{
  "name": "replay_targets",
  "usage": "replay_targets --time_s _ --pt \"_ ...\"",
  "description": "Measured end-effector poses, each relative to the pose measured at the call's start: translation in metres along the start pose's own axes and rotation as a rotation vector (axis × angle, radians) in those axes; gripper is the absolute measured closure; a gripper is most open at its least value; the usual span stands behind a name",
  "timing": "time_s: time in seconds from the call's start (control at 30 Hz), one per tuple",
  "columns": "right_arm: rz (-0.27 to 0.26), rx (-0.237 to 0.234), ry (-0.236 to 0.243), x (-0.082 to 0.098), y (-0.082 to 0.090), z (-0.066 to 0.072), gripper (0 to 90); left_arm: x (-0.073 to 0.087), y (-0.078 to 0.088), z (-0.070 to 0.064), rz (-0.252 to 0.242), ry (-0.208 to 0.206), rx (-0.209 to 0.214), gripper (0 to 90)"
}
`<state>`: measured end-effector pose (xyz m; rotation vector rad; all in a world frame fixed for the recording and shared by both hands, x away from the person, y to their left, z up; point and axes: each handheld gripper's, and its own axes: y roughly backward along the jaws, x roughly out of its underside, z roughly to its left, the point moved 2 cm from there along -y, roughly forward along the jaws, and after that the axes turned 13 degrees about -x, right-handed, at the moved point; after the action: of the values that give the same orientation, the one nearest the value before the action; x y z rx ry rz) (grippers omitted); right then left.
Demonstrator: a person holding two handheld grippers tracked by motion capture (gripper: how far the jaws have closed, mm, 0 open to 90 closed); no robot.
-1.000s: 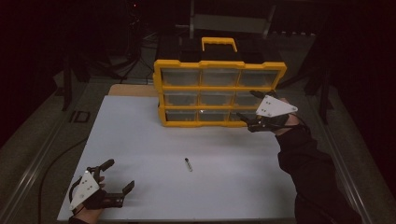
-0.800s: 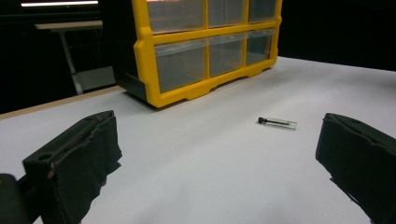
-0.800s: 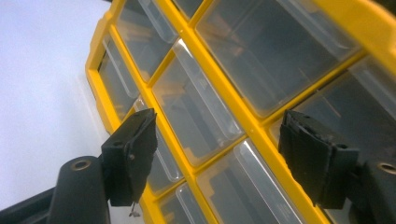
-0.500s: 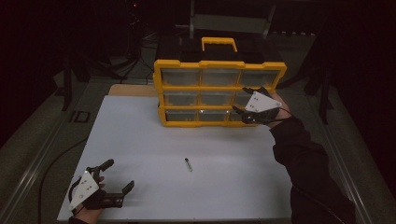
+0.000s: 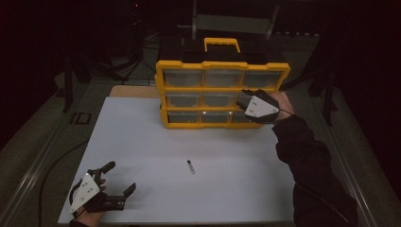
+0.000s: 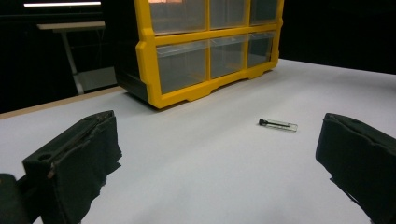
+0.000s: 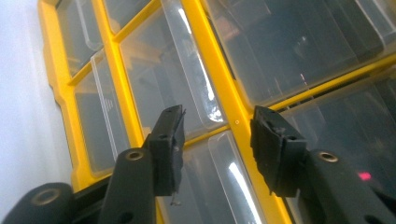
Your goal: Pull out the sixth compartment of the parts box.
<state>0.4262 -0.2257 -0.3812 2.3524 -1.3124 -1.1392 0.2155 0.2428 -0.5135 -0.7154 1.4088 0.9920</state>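
Observation:
A yellow organizer (image 5: 222, 87) with clear drawers stands upright at the back of the white table (image 5: 142, 137). My right gripper (image 5: 243, 100) is at the front of its right column, middle row. In the right gripper view its jaws (image 7: 217, 121) have just been closing and straddle a yellow divider and a clear drawer lip (image 7: 229, 168); a gap shows beside each pad. My left gripper (image 5: 122, 176) rests near the front left corner, wide open (image 6: 217, 135) with nothing between the jaws. A small clear vial (image 5: 190, 166) lies mid-table, ahead of the left jaws (image 6: 279, 124).
The organizer's carry handle (image 5: 222, 43) sticks up at its top. A wooden strip (image 5: 130, 91) shows behind the white surface at the left. The person's dark right sleeve (image 5: 307, 161) reaches in along the table's right side. Dark stands crowd the background.
The right gripper has moved left and down onto the organizer's right drawers, and its jaws have narrowed. The left gripper and the vial have stayed where they were.

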Motion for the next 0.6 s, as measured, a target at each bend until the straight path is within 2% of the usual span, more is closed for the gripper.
replay_targets --time_s 0.13,0.3,0.43,0.5,0.6 --pt "0.023 -0.013 0.063 0.004 -0.002 -0.003 59.1 0.000 0.000 -0.001 -0.004 -0.005 0.002 0.3" --pt "0.057 -0.031 0.119 0.005 -0.006 -0.005 63.2 -0.001 0.000 -0.001 -0.007 -0.005 0.001 0.3" --pt "0.079 -0.078 0.134 0.007 -0.010 -0.011 65.7 -0.001 0.000 -0.001 -0.006 -0.005 0.004 0.3" --pt "0.080 -0.118 0.127 0.007 -0.010 -0.015 67.0 0.000 0.000 -0.001 -0.005 -0.005 0.004 0.3" --pt "0.086 -0.112 0.147 0.007 -0.010 -0.015 68.4 0.000 0.000 -0.001 -0.004 -0.006 0.007 0.3"
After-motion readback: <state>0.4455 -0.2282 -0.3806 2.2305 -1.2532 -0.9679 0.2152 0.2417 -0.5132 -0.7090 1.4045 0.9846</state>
